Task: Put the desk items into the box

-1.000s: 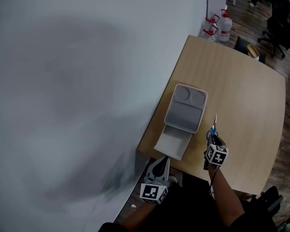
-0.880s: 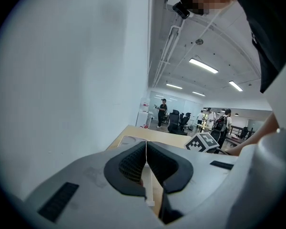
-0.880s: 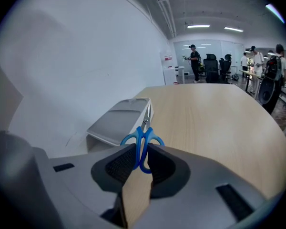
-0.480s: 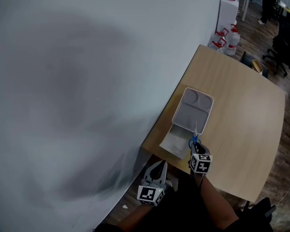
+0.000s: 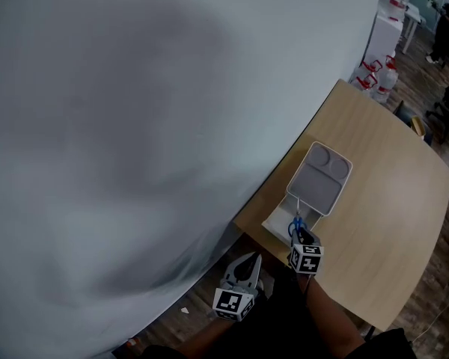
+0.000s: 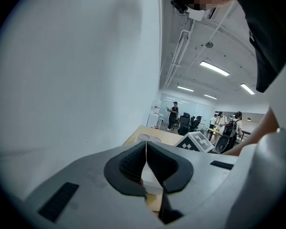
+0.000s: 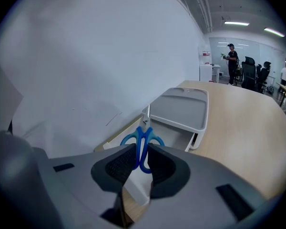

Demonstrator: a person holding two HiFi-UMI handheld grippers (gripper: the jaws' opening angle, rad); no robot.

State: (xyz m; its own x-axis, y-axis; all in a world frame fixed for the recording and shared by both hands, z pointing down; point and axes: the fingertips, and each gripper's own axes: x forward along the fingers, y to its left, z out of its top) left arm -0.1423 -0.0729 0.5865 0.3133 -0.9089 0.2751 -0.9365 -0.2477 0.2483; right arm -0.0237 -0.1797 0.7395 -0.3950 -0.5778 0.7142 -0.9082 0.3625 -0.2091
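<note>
In the head view, the grey box [image 5: 321, 176] sits on the wooden counter [image 5: 393, 200] against the pale wall [image 5: 135, 126], its drawer [image 5: 278, 223] pulled out on the side nearest the person; the right tongs [image 5: 299, 238] hang just above that drawer, at the near end of the box, with the blue-handled scissors [image 5: 296, 226] pinched in them, blades pointing toward the box; the left tongs [image 5: 248, 262] hover off the counter's near edge, close to the drawer end of the box but apart from it. In the left gripper view, the left tongs [image 6: 146, 152] are closed, pads meeting with nothing caught between them; the box [image 6: 150, 138] shows pale beyond their tips, and the marker cube [image 6: 196, 142] of the other pair sits just beside it. In the right gripper view, the right tongs [image 7: 142, 151] are partly closed, gripping the scissors [image 7: 142, 140] by the blue handle loops; the blades reach out over the open drawer [image 7: 174, 136], with the tip near the front corner of the box [image 7: 181, 108].
</note>
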